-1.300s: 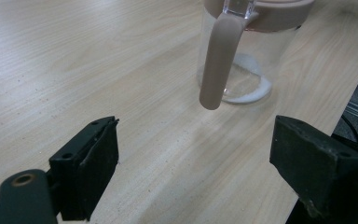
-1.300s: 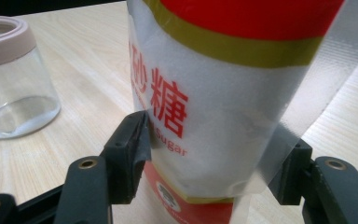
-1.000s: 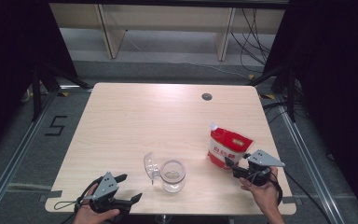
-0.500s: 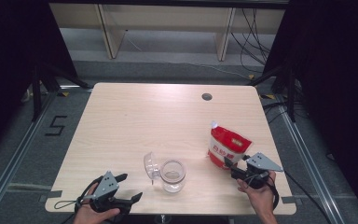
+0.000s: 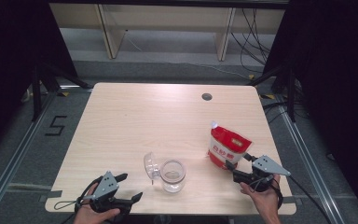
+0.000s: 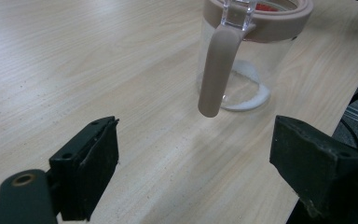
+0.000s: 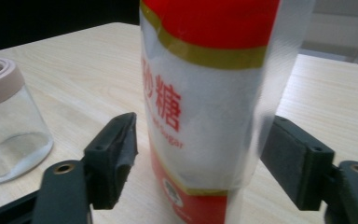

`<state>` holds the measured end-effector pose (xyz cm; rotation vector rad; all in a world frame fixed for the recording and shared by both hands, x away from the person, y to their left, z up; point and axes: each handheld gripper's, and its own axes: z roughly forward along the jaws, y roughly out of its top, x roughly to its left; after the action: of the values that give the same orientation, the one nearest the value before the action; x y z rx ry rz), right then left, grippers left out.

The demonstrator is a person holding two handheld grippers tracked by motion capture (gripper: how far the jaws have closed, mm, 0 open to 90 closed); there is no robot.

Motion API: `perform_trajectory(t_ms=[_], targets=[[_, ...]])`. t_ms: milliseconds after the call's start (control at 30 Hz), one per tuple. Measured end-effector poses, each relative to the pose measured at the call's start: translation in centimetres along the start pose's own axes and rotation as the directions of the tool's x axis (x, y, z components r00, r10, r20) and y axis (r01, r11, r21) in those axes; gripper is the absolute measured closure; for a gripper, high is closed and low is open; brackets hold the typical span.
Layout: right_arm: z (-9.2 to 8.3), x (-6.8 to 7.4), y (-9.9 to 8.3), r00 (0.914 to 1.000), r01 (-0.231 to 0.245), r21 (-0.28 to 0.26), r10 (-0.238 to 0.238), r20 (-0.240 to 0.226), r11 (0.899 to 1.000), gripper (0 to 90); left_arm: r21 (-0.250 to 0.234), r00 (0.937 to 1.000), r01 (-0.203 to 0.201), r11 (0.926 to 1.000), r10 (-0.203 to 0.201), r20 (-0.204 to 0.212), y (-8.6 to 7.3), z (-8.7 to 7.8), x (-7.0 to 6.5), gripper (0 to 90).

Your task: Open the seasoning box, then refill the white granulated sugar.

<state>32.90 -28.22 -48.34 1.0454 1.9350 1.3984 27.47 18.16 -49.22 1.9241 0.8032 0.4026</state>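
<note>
With the right gripper (image 7: 200, 154) just spread around the upright red-and-white sugar pouch (image 7: 205, 98), a nudge could topple it.

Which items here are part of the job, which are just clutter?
In play:
- sugar bag, standing between the open jaws of the right gripper
- glass jar, lid flipped open
- left gripper, open, pointed at the jar

Just lying about:
- table's cable hole
- shelf frame behind the table
</note>
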Motion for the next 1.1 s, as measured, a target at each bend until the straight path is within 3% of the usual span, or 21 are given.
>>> perform_trajectory(t_ms=[33,400,433,533,567,633,700,733,833,867,1000,1100], targets=[[0.1,0.0,0.0,1.0000,0.000,-0.007,0.000,-0.004,1.000,25.2,-0.003,0.9997,-0.023,0.9997,0.023,-0.001,0.0,0.0,0.2,15.2],[1.1,0.1,-0.5,0.9997,-0.021,0.018,0.021,-0.009,1.000,16.8,-0.004,0.9999,-0.014,0.9999,0.014,0.004,0.0,0.0,0.1,15.1],[1.4,0.1,-0.5,0.9998,0.001,0.005,-0.001,-0.022,1.000,16.2,-0.002,0.9999,-0.012,0.9999,0.012,0.004,0.0,0.0,0.1,15.1],[1.6,0.0,-0.4,0.9999,-0.001,-0.009,0.001,-0.016,1.000,16.1,-0.003,1.0000,0.007,1.0000,-0.007,0.004,0.0,0.0,0.0,15.2],[1.7,-0.1,-0.4,0.9995,0.029,-0.016,-0.029,-0.008,0.999,16.0,-0.004,0.9998,-0.019,0.9998,0.019,0.001,0.0,0.0,0.1,15.2],[1.8,0.1,-0.6,0.9999,0.005,-0.011,-0.005,-0.015,1.000,15.5,-0.009,0.9999,-0.013,0.9999,0.013,0.004,0.0,0.1,0.1,15.2],[2.1,0.2,-0.7,0.9986,0.036,0.023,-0.035,-0.039,0.999,15.4,-0.003,1.0000,0.002,1.0000,-0.002,0.009,-0.1,0.2,0.1,15.1],[2.3,0.3,-0.7,0.9978,0.050,0.028,-0.049,-0.046,0.998,15.4,0.008,0.9997,-0.024,0.9997,0.024,0.001,0.0,0.1,0.2,15.2],[2.5,0.6,-0.8,0.9970,0.061,0.033,-0.059,-0.050,0.998,15.6,0.002,0.9999,-0.017,0.9999,0.017,0.003,0.0,0.1,0.1,15.1],[2.6,0.3,-0.7,0.9950,0.090,0.022,-0.089,-0.044,0.996,15.4,0.003,0.9999,-0.015,0.9999,0.015,0.003,0.0,0.1,0.1,15.2],[2.6,0.1,-0.7,0.9979,0.055,0.018,-0.054,-0.035,0.998,15.5,0.004,1.0000,0.010,0.9999,-0.010,-0.001,-0.1,0.1,0.1,15.2],[2.7,-0.3,-0.7,0.9943,0.091,0.002,-0.090,-0.056,0.996,16.9,0.004,0.9997,-0.024,0.9997,0.024,0.007,0.0,0.2,0.3,15.2]])
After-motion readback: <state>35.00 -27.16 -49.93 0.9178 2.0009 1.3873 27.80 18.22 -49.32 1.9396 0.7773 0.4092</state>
